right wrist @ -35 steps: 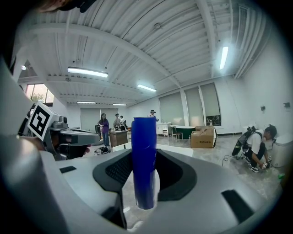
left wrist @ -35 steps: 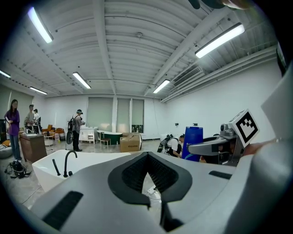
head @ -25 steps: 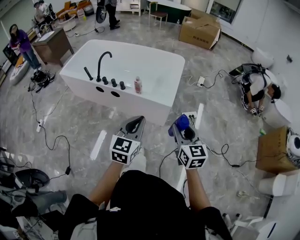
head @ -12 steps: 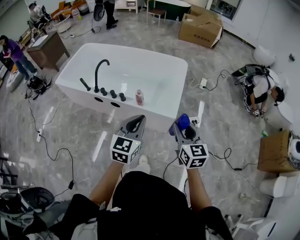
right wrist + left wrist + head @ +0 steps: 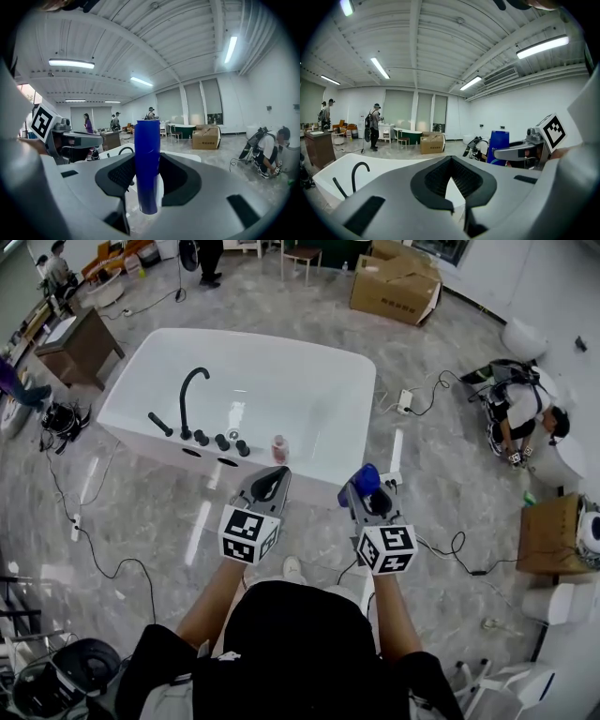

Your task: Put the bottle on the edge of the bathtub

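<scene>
A white bathtub [image 5: 314, 470] with a black faucet [image 5: 187, 395] stands ahead of me on the marble floor. A small pink bottle [image 5: 278, 448] stands on its near rim. My right gripper [image 5: 367, 498] is shut on an upright blue bottle [image 5: 364, 484], short of the tub's near right corner. In the right gripper view the blue bottle [image 5: 147, 164] stands between the jaws of the right gripper [image 5: 147, 187], with the tub [image 5: 183, 157] behind. My left gripper [image 5: 270, 486] is open and empty, just before the rim. The left gripper [image 5: 452, 183] points at the tub [image 5: 342, 164].
Cables and a power strip [image 5: 405, 401] lie on the floor to the right of the tub. A person [image 5: 520, 418] crouches at the right. Cardboard boxes [image 5: 394, 285] stand behind the tub, and a wooden cabinet [image 5: 80, 348] is at the far left.
Both grippers have moved forward together toward the bathtub, which now lies closer in the head view. The blue bottle stays in the right gripper.
</scene>
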Demonstrator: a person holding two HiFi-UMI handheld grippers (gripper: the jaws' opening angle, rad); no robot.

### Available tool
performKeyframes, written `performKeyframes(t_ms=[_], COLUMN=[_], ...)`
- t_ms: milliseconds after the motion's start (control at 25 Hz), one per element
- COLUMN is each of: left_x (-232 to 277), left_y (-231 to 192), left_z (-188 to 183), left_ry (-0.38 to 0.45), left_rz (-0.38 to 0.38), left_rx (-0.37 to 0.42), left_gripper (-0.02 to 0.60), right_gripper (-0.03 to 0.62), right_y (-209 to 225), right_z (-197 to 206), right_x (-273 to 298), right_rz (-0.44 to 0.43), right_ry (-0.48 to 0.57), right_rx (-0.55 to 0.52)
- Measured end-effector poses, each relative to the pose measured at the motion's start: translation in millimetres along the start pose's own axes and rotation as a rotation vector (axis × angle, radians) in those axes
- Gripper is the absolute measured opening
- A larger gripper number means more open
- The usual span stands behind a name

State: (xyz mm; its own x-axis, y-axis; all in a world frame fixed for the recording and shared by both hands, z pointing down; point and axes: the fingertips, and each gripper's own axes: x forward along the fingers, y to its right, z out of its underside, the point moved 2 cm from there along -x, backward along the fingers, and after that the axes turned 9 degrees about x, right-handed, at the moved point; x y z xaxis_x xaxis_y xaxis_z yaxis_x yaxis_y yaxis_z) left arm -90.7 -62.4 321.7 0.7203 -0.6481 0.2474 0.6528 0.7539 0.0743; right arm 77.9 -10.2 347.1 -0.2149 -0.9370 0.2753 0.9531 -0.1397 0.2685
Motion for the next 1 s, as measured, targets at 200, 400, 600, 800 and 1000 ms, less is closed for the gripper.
performKeyframes(t_ms=[200, 400, 600, 800, 1000], left_x=[19, 43, 65, 89, 111], left_y=[-20, -33, -36, -38, -43], left_z=[8, 18, 37, 47, 63], left_ry=[-0.021, -0.065, -0.108, -0.138, -0.179], left_rz=[0.021, 0.032, 0.043, 0.042, 0.034], left_rx=[-0.030, -0.052, -0.072, -0.079, -0.096], left_gripper=[0.012, 0.012, 0.012, 0.012, 0.012], right_gripper=[0.163, 0.163, 0.163, 0.163, 0.163], right_y=[4, 17, 34, 54, 69], right_z=[0, 0, 13, 21, 33], right_x=[24, 47, 66, 86, 109], right_rz=[0.009, 0.020, 0.024, 0.018, -0.001], right_ry=[-0.026, -0.058, -0.100, -0.146, -0.193], right_rx=[0.011, 0.025, 0.040, 0.053, 0.058])
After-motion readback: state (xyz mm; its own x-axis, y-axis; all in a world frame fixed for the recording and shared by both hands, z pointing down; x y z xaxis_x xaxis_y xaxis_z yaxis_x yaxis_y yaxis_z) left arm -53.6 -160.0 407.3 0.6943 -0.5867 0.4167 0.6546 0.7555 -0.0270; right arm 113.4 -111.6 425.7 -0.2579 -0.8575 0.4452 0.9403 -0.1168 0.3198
